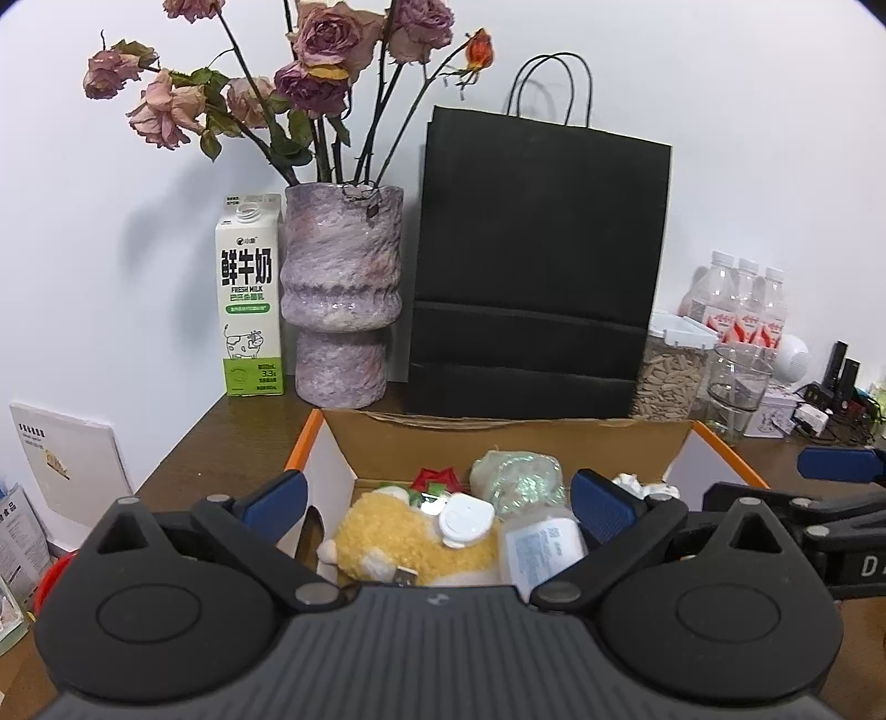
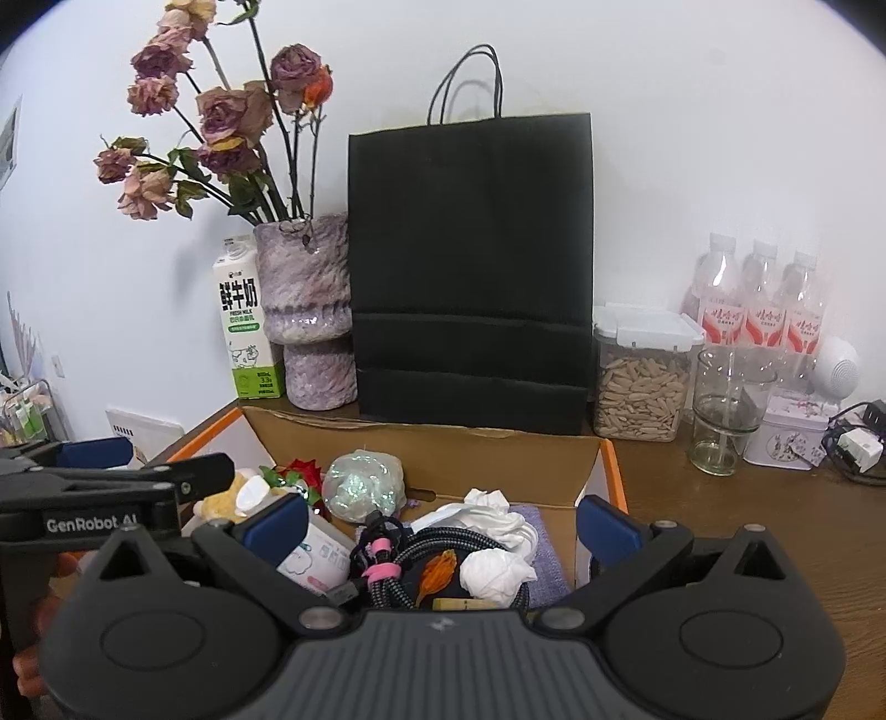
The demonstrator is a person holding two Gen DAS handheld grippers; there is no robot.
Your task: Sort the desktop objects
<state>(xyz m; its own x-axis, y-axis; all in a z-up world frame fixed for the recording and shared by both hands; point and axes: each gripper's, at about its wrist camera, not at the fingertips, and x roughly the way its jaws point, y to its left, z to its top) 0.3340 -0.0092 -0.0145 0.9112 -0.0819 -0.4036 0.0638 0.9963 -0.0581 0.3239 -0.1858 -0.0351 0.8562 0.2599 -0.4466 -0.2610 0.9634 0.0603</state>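
Both tools, left [image 1: 437, 507] and right [image 2: 440, 523], gape empty above the cardboard box [image 2: 498, 448]; only the right view shows the braided cable [image 2: 443, 545], lower centre.

Along the wall: milk carton [image 1: 248, 293], vase [image 1: 341, 293] of dried roses [image 1: 326, 41], black paper bag [image 1: 534, 266], water bottles [image 2: 758, 302].

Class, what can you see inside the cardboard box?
In the box: yellow plush, braided cable, crumpled tissues, red flower, shiny bundle. Whatever lies beneath them is covered.

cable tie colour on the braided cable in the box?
Pink tie on the dark braided cable; clearest in the right wrist view.
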